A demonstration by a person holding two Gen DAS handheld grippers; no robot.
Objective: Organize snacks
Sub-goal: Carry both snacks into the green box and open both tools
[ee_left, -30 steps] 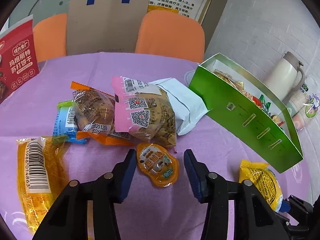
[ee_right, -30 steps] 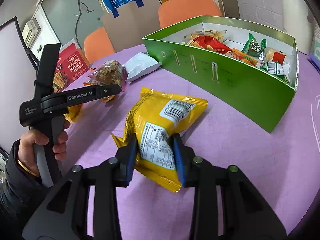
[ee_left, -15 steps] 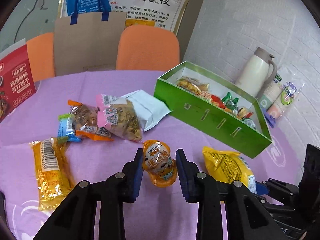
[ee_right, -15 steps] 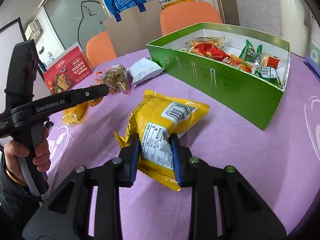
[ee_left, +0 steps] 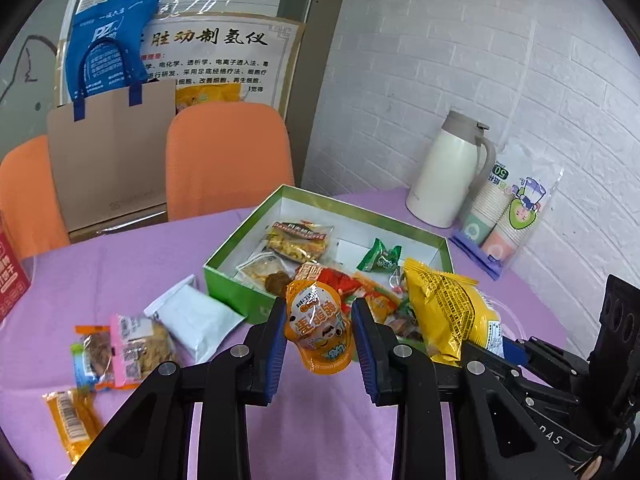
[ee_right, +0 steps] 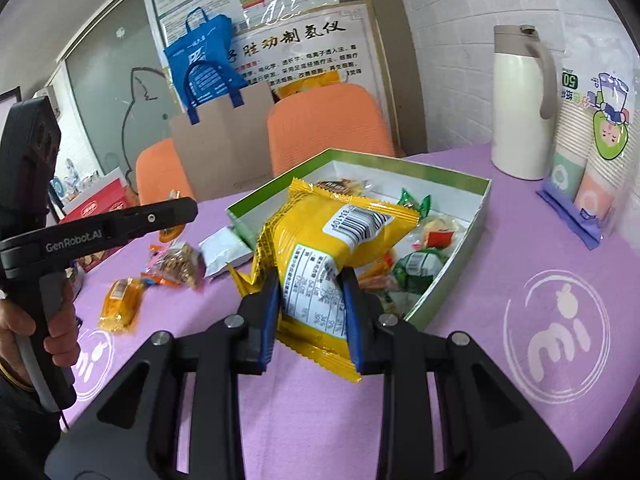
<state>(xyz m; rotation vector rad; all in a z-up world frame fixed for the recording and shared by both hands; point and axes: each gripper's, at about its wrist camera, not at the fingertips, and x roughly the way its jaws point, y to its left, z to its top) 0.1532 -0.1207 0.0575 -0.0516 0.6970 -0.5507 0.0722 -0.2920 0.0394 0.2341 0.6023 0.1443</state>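
My left gripper is shut on a small orange snack pouch, lifted off the purple table just in front of the green box. My right gripper is shut on a large yellow snack bag, raised over the near edge of that green box; the yellow bag also shows in the left wrist view. Several small snack packs lie inside the box. On the table to the left remain a white pack, a pink pack and a yellow bar.
A cream thermos jug and a sleeve of paper cups stand at the back right by the brick wall. Two orange chairs and a brown paper bag are behind the table. A red box sits far left.
Both grippers rose from the table and moved toward the green box. The left one closed on the orange pouch and lifted it; the right one lifted the yellow bag over the box.
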